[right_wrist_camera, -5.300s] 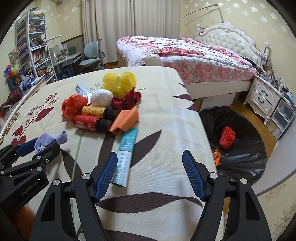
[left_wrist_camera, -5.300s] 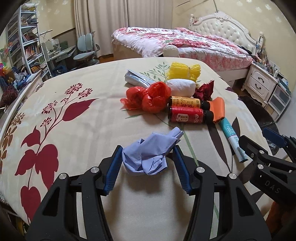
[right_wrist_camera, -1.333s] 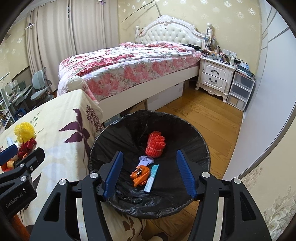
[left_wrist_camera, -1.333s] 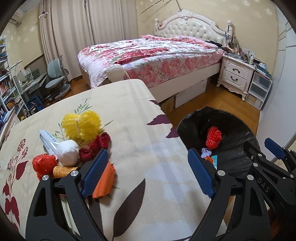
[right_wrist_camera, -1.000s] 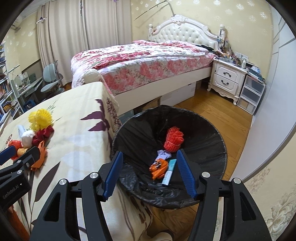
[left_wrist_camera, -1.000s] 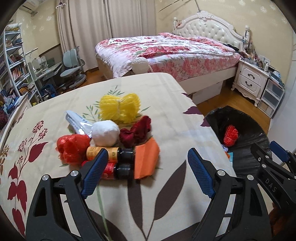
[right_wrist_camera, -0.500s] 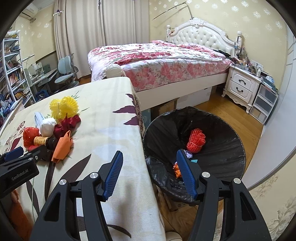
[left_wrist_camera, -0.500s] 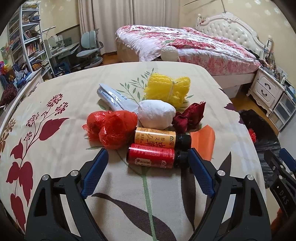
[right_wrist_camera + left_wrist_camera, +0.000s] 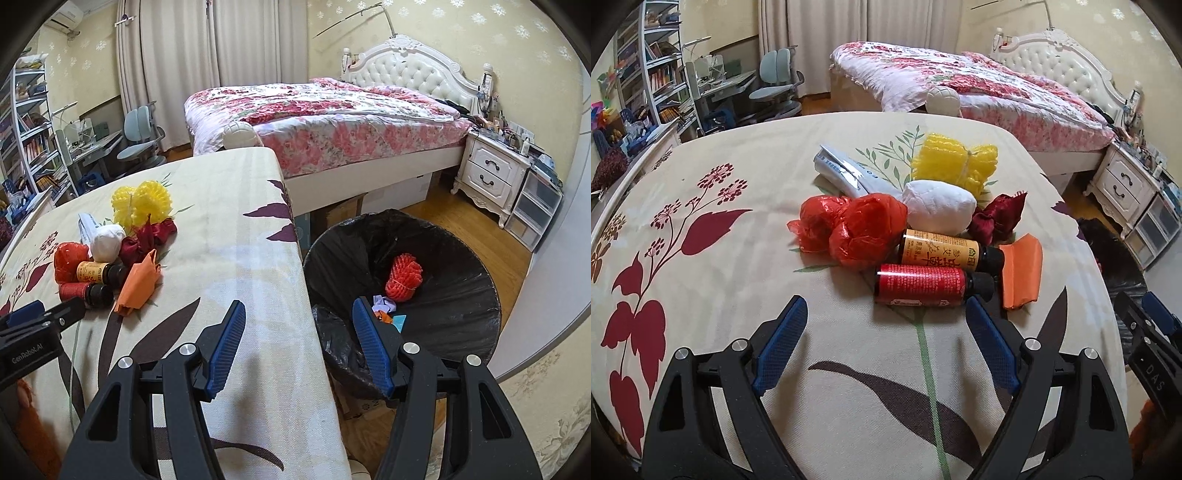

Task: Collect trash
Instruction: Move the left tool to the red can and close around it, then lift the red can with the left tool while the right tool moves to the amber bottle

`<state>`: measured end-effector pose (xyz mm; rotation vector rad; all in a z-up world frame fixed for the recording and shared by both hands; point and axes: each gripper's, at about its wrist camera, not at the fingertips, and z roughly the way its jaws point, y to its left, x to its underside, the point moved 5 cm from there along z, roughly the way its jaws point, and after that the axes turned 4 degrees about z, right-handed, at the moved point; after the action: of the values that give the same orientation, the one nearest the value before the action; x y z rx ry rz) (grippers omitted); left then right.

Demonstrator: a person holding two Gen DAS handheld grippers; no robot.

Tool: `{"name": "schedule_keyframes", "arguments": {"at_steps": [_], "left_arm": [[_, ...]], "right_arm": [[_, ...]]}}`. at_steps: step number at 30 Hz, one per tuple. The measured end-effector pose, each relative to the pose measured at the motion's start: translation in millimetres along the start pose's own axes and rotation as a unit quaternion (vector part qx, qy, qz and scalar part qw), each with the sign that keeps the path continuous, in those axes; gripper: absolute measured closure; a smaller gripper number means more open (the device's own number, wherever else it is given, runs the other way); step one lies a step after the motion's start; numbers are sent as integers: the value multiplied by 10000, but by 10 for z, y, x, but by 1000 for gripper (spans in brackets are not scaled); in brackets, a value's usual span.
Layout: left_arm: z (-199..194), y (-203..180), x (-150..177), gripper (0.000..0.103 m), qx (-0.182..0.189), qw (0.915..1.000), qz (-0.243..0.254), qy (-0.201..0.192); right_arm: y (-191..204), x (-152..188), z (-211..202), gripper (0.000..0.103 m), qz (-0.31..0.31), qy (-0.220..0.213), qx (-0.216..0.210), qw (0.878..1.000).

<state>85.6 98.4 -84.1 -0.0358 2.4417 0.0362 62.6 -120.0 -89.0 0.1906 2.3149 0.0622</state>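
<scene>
A heap of trash lies on the floral table (image 9: 738, 236): a red bottle (image 9: 923, 286), an orange-labelled bottle (image 9: 942, 253), a crumpled red bag (image 9: 849, 230), a white wad (image 9: 938, 208), yellow netting (image 9: 955, 164), dark red cloth (image 9: 997, 218), an orange scrap (image 9: 1021, 275) and a silver tube (image 9: 842, 173). My left gripper (image 9: 886, 345) stands open just short of the red bottle, nothing between its fingers. My right gripper (image 9: 299, 345) is open and empty over the table's edge (image 9: 295, 266), beside the black-lined bin (image 9: 461, 295), which holds red netting (image 9: 404, 278) and small scraps.
A bed with a floral quilt (image 9: 332, 122) stands behind the table. A white nightstand (image 9: 491, 173) and plastic drawers (image 9: 535, 210) line the right wall. A desk, grey chair (image 9: 775, 81) and bookshelf (image 9: 646, 85) are at the far left. Wooden floor surrounds the bin.
My left gripper swung from the bin side back over the table and closed in on the heap, stopping near the red bottle. My right gripper drew back from over the bin to the table's edge.
</scene>
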Motion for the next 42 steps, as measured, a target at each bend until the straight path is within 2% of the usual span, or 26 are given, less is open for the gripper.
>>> {"name": "schedule_keyframes", "arguments": {"at_steps": [4, 8, 15, 23, 26, 28, 29, 32, 35, 38, 39, 42], "left_arm": [[20, -75, -127, 18, 16, 10000, -25, -77], [140, -113, -230, 18, -150, 9999, -52, -35], [210, -61, -65, 18, -50, 9997, -61, 251], [137, 82, 84, 19, 47, 9995, -96, 307], [98, 104, 120, 26, 29, 9996, -25, 278], [76, 127, 128, 37, -1, 9997, -15, 236], [72, 137, 127, 39, 1, 9998, -16, 219], [76, 141, 102, 46, 53, 9998, 27, 189], [90, 115, 68, 57, 143, 9997, 111, 144], [88, 82, 69, 71, 153, 9996, 237, 87], [81, 67, 71, 80, 214, 9994, 274, 66], [66, 57, 83, 80, 287, 9991, 314, 46]], "right_arm": [[13, 2, -2, 44, -5, -3, -9, 10000], [20, 13, 21, 44, -19, 29, -9, 10000], [28, 24, 40, 44, -11, 68, -53, 10000], [58, 47, 34, 44, -54, 69, -82, 9999], [60, 50, 33, 44, -58, 72, -86, 9999], [75, 51, 34, 44, -77, 75, -92, 9999], [84, 54, 30, 44, -86, 75, -96, 9999], [106, 60, 20, 44, -113, 70, -118, 9998], [139, 65, 6, 44, -148, 70, -139, 9998], [171, 65, -7, 44, -179, 64, -171, 9997], [188, 63, -12, 44, -197, 62, -181, 9996], [234, 58, -28, 44, -244, 62, -233, 9994]]}}
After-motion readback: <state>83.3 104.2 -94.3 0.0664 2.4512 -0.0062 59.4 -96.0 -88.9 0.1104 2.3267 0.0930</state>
